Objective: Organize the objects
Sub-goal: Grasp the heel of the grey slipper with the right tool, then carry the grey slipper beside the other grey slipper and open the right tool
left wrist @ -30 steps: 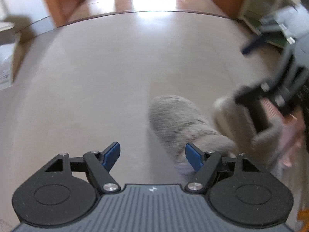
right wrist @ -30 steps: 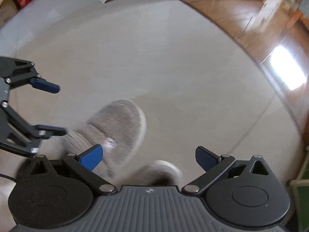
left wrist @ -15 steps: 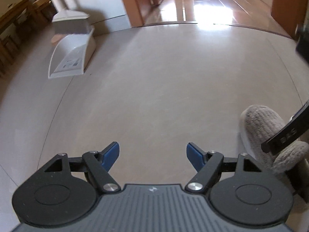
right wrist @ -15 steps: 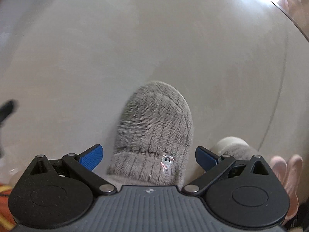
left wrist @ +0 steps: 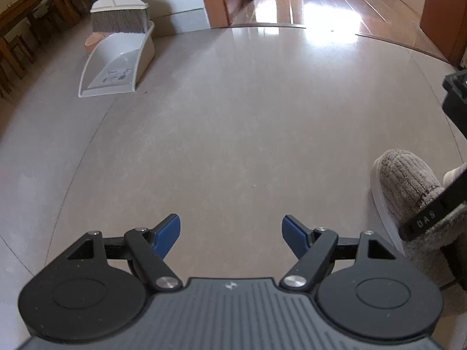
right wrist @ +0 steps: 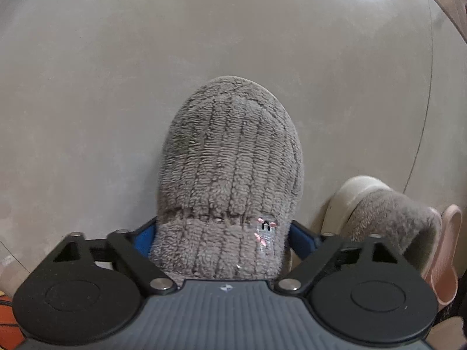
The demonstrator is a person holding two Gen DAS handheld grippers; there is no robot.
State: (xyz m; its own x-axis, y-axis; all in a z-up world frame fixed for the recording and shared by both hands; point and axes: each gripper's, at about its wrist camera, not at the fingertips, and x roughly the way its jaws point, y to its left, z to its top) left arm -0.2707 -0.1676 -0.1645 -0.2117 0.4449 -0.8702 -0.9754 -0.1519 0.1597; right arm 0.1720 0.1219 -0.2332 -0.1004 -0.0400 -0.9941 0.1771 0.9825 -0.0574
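A grey fluffy slipper (right wrist: 233,157) lies on the pale floor, toe pointing away from me in the right wrist view. My right gripper (right wrist: 223,233) points down over its opening. Its jaws are closing, and both blue pads (right wrist: 144,234) touch the slipper's sides. From the left wrist view the same slipper (left wrist: 408,186) sits at the far right with a black finger of the right gripper (left wrist: 432,213) across it. My left gripper (left wrist: 230,233) is open over bare floor, with nothing between its fingers.
A second grey slipper (right wrist: 388,213) and a pink slipper (right wrist: 446,248) lie just right of the held one. A white dustpan (left wrist: 116,67) with a broom (left wrist: 119,14) stands at the far left. Wooden furniture (left wrist: 23,29) stands behind it. An orange ball (right wrist: 5,318) shows at the bottom left.
My right gripper has come down over the grey slipper and its jaws have narrowed onto its sides. My left gripper has swung left, away from the slippers.
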